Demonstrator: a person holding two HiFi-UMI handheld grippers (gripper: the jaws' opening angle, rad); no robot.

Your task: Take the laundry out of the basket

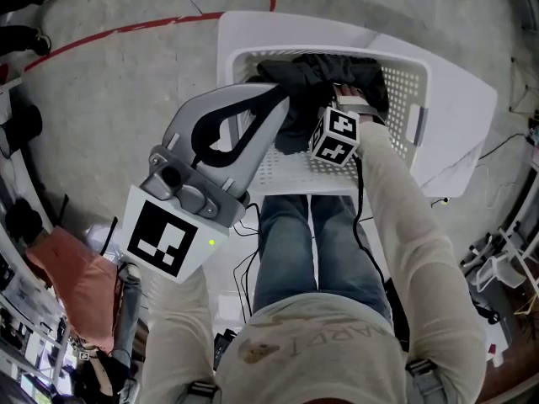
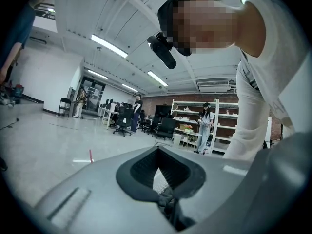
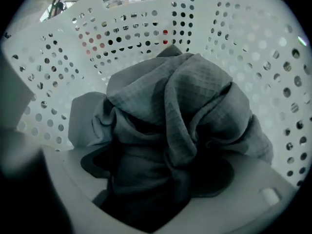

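A dark grey cloth (image 1: 316, 78) lies bunched in the white perforated laundry basket (image 1: 438, 82) on the floor in front of my knees. My left gripper (image 1: 280, 95) is large in the head view. It reaches over the basket's near left rim, and its jaws are shut on a fold of the cloth (image 2: 168, 201). My right gripper (image 1: 354, 99) is down inside the basket with its marker cube facing up. In the right gripper view the grey cloth (image 3: 170, 111) fills the space between its jaws, which are shut on it (image 3: 146, 199), with the basket wall (image 3: 122, 38) behind.
The basket stands on a grey concrete floor with a red line (image 1: 126, 30). Cables run by my feet. A reddish cloth (image 1: 72, 272) and clutter lie at the left. In the left gripper view, people, chairs and shelves (image 2: 195, 126) are far off.
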